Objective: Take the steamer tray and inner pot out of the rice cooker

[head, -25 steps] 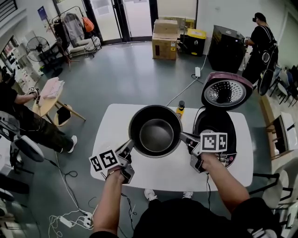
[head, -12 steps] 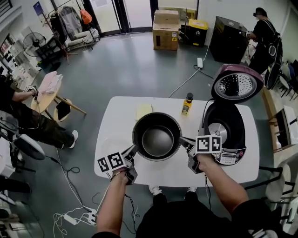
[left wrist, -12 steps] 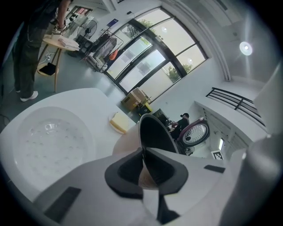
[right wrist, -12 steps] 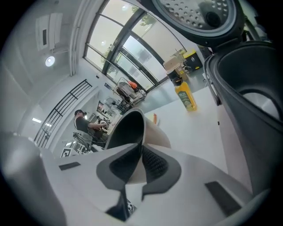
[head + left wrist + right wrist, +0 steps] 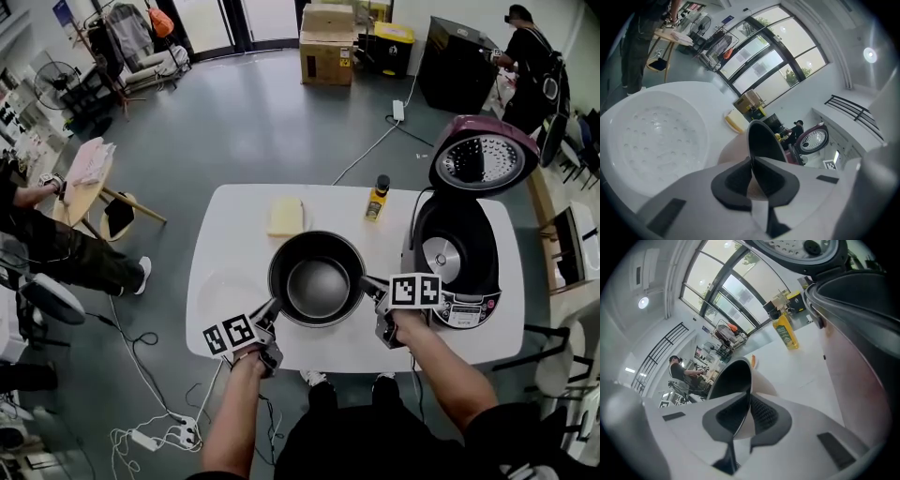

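The dark inner pot (image 5: pixel 317 278) is over the middle of the white table (image 5: pixel 441 342), held by its rim from both sides. My left gripper (image 5: pixel 273 313) is shut on the rim's near left edge (image 5: pixel 761 136), and my right gripper (image 5: pixel 367 284) is shut on the right edge (image 5: pixel 736 376). I cannot tell whether the pot's base touches the table. The white perforated steamer tray (image 5: pixel 654 140) lies on the table left of the pot, and shows only faintly in the head view (image 5: pixel 228 293). The rice cooker (image 5: pixel 457 251) stands at the right with its lid (image 5: pixel 482 156) up and its well without the pot.
A yellow cloth (image 5: pixel 286 216) and a yellow bottle (image 5: pixel 377 199) sit on the table behind the pot; the bottle (image 5: pixel 785 332) also shows in the right gripper view. The cooker's cord runs off the far edge. People stand and sit around the room, away from the table.
Both grippers have come down with the pot between them, toward the table. The yellow cloth, hidden behind the pot a second ago, is now in sight.
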### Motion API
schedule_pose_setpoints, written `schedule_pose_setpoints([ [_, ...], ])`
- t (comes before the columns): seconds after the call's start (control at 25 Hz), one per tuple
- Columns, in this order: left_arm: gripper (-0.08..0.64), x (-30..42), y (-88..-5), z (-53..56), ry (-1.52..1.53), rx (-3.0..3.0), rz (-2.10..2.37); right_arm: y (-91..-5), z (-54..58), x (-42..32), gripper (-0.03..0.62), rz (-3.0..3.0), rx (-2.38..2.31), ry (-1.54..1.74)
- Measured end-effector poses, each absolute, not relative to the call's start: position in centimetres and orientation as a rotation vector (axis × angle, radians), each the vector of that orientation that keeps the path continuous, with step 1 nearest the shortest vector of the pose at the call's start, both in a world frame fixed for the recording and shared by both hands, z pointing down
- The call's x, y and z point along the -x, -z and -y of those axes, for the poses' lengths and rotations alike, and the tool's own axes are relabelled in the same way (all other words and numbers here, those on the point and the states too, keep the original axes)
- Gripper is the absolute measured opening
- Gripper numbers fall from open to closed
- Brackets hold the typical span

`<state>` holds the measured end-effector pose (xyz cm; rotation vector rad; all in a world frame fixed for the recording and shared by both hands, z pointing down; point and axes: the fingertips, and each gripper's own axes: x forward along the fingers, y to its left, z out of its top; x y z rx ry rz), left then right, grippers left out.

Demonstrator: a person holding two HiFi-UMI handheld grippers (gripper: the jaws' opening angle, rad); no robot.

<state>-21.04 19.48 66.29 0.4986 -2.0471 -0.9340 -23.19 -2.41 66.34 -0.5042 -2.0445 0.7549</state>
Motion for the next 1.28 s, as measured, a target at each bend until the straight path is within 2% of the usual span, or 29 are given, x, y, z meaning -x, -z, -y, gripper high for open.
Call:
schedule_pose_setpoints([
  [0.24,0.037,21.6,-66.2,-19.6,0.917,-0.500,2.096,-66.9,2.3,23.5,0.029,2.082,0.514,-0.733],
  [0.36,0.080,21.7,-65.4,-20.9,0.789,-0.446,2.197,-65.9,2.7,23.4,0.089,2.176,0.503,-0.576],
  [0.52,0.162,22.6,-60.3,-22.0,0.564,-0.448,2.389,-60.7,3.4,23.6,0.129,2.382,0.545,-0.349],
  [0.68,0.228,23.7,-53.1,-21.1,0.326,-0.454,2.621,-53.5,3.5,24.2,0.135,2.631,0.629,-0.112],
  [0.76,0.261,23.9,-49.8,-20.2,0.216,-0.453,2.720,-49.8,3.4,24.2,0.173,2.751,0.659,0.045],
  [1.0,0.260,22.6,-41.8,-17.9,-0.121,-0.395,2.981,-40.9,3.1,22.5,0.192,2.989,0.720,0.333],
  [1.12,0.234,21.5,-39.3,-16.6,-0.195,-0.380,3.053,-37.8,3.4,21.3,0.190,3.075,0.704,0.425],
  [1.28,0.161,20.3,-37.4,-14.9,-0.251,-0.363,3.113,-35.4,4.4,20.2,0.123,3.143,0.673,0.451],
])
